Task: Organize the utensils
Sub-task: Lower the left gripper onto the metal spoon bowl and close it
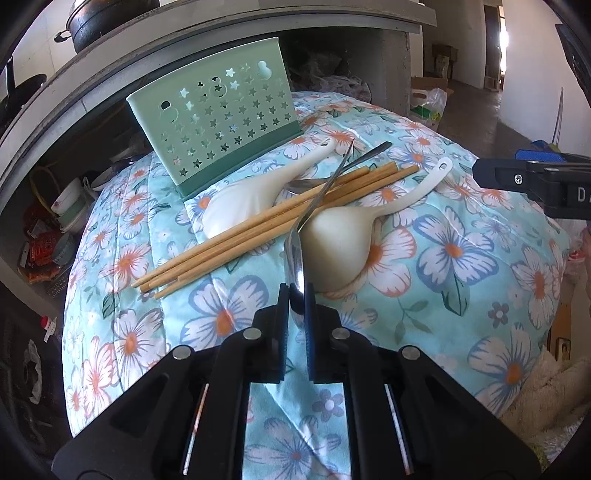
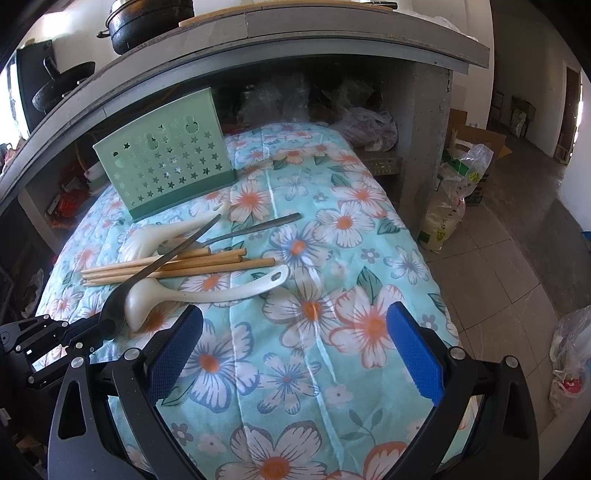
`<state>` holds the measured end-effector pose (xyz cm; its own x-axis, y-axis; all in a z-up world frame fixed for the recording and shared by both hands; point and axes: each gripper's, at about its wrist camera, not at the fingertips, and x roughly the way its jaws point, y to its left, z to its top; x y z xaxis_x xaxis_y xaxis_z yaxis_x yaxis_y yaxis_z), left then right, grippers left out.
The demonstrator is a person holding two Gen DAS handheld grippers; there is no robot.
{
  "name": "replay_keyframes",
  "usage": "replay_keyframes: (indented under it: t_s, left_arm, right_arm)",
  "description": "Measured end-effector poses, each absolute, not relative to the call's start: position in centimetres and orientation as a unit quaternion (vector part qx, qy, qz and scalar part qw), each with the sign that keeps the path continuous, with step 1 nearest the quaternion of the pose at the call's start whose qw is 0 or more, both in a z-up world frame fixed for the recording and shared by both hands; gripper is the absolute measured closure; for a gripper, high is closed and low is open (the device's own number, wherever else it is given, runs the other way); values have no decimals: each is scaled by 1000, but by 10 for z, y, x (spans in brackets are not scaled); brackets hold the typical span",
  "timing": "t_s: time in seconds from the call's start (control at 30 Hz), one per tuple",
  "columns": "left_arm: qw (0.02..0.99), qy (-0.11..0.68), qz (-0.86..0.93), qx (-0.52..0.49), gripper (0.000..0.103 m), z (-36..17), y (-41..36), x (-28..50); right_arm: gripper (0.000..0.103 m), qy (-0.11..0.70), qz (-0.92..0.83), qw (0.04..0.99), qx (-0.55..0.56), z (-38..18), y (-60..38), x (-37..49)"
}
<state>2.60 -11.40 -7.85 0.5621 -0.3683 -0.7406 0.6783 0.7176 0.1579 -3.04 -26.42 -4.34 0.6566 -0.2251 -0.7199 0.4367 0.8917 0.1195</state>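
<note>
My left gripper (image 1: 297,291) is shut on the bowl of a metal spoon (image 1: 295,258), whose handle slants up over the pile. From the right wrist view the same spoon (image 2: 155,266) is lifted at an angle by the left gripper (image 2: 98,328). Several wooden chopsticks (image 1: 258,225) lie between two white soup spoons (image 1: 251,195) (image 1: 343,243). A second metal spoon (image 2: 258,225) rests behind them. The green star-punched utensil holder (image 1: 218,122) stands at the back. My right gripper (image 2: 295,332) hangs open over the cloth with nothing between its blue pads.
Everything lies on a floral quilted cloth (image 2: 332,266) over a table. Behind it stands a concrete counter (image 2: 332,40) with a black pot (image 2: 147,22) on top and bags under it. A rice sack (image 2: 454,199) sits on the tiled floor to the right.
</note>
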Motion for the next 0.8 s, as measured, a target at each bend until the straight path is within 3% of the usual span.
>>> replay_keyframes:
  t_s: [0.8]
  left_arm:
    - [873,350,-292,176,96,-86,-110,30]
  right_arm:
    - [6,369,-187,899,142,-42,-263,-32]
